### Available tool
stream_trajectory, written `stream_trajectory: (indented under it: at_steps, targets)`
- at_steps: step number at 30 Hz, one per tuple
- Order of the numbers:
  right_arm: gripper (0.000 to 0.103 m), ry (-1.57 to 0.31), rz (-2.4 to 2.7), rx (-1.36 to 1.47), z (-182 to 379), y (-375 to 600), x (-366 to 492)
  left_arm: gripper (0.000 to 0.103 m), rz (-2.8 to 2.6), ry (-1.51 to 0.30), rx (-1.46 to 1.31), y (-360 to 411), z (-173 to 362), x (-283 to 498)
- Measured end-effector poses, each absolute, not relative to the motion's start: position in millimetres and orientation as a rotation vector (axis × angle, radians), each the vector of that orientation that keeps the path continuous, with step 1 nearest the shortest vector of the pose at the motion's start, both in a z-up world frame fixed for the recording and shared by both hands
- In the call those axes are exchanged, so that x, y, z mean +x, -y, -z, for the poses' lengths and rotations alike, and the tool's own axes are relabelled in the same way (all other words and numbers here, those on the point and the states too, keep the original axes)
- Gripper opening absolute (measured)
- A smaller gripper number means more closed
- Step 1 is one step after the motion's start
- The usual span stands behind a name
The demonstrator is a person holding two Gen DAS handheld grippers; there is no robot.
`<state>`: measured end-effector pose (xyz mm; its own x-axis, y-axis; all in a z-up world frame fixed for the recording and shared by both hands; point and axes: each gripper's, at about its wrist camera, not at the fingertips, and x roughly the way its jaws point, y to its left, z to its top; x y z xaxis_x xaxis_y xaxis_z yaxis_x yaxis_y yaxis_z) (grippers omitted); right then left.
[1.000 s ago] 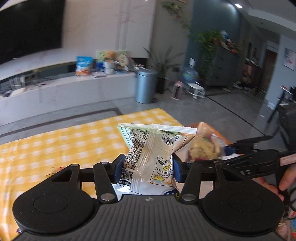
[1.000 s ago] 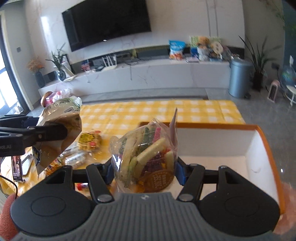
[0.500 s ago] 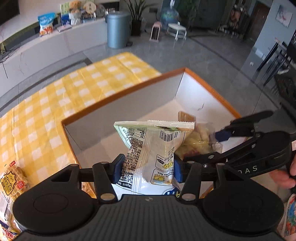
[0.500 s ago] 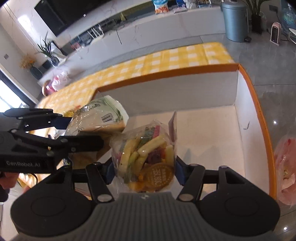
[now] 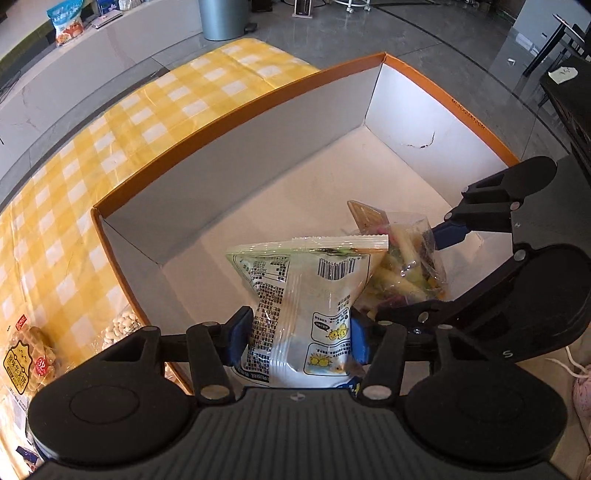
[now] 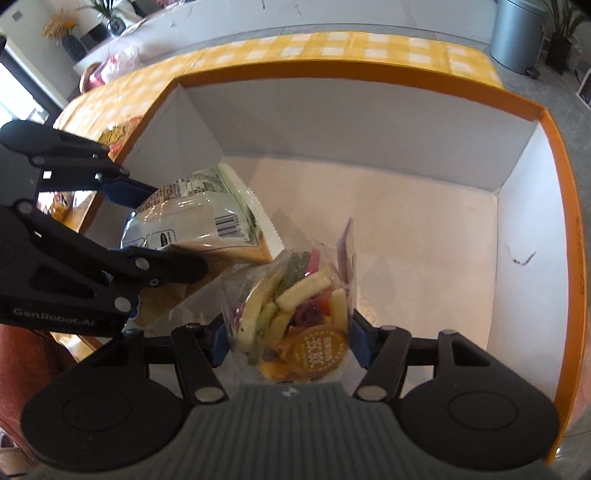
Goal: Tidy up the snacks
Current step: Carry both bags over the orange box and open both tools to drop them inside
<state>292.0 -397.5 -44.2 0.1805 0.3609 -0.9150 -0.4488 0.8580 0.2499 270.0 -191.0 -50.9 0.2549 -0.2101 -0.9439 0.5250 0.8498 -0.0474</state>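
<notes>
A white printed snack bag (image 5: 295, 314) sits between the blue pads of my left gripper (image 5: 299, 339), whose jaws are opening while the pads still touch the bag. It hangs inside the white box with an orange rim (image 5: 236, 107), low over the floor. My right gripper (image 6: 288, 339) is shut on a clear bag of mixed vegetable crisps (image 6: 295, 299), also inside the box (image 6: 332, 77), right beside the white bag (image 6: 199, 221). Each gripper shows in the other's view: the right gripper (image 5: 417, 273) at right, the left gripper (image 6: 162, 229) at left.
The box stands on a yellow checked tablecloth (image 5: 110, 140). Outside its left wall lie a biscuit pack (image 5: 22, 365) and a bag of pale nuts (image 5: 118, 328). Another snack pack (image 6: 114, 136) lies by the box's far-left corner. A grey bin (image 5: 221, 18) stands on the floor beyond.
Both grippers tipped downward and sank with their bags from above the table into the box. The two bags now hang close together near the box floor.
</notes>
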Motion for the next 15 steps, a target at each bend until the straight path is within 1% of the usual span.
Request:
stream_trajectory:
  at_steps: [2,3,5,15]
  targets:
    - [0.065,-1.274,-0.579,-0.119,43,391,292,0.071,0.509,-1.217,0.293,189,50,271]
    - [0.067,-1.279,-0.576,-0.128,43,389,293,0.072,0.512,-1.218,0.29,189,50,271]
    - [0.069,-1.289,-0.58,-0.137,42,385,293,0.072,0.521,-1.211,0.283,187,48,268]
    - [0.069,-1.293,-0.578,-0.139,28,370,279,0.072,0.549,-1.119,0.192,163,21,246]
